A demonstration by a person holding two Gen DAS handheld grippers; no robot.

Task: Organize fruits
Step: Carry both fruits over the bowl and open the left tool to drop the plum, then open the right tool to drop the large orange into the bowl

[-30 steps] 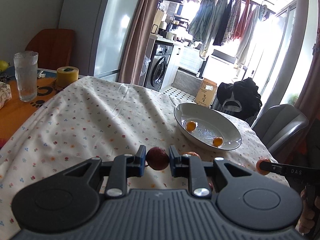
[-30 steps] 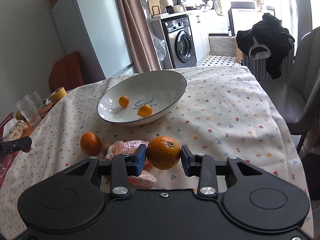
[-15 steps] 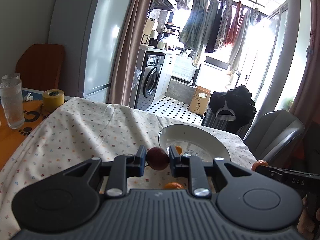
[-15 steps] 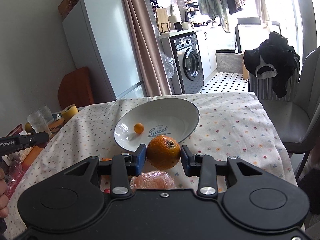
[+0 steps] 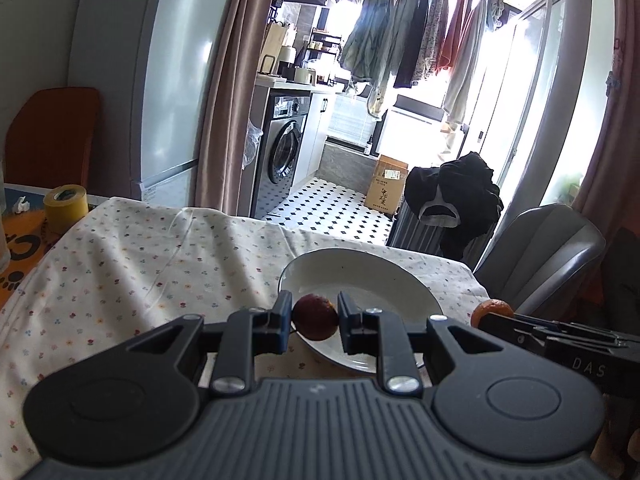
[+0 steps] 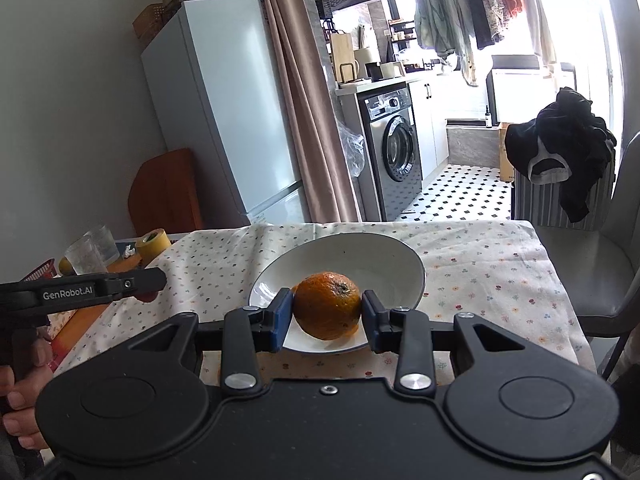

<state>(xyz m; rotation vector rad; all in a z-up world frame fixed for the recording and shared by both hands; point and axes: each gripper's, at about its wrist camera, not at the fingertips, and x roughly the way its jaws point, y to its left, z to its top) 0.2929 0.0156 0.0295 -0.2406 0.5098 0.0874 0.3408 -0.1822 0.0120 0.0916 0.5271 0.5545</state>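
Two fruits gripped, both over bowl (image 6: 404, 264)
Left gripper (image 5: 310, 316) clamps small red fruit (image 5: 315, 317), right gripper (image 6: 326, 312) clamps orange (image 6: 327, 310) — lower before releasing.

Home kitchen: fridge (image 6: 224, 120), washing machine (image 6: 394, 144).

A white fridge (image 6: 224, 112) stands by a brown curtain (image 6: 296, 92); beyond, a washing machine (image 6: 394, 148), checkered floor (image 6: 460, 192) (black on white), and hanging laundry (image 5: 404, 40) against bright windows.

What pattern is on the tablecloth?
The tablecloth is cream with small scattered flowers in red, orange and blue, clearest in the right wrist view.
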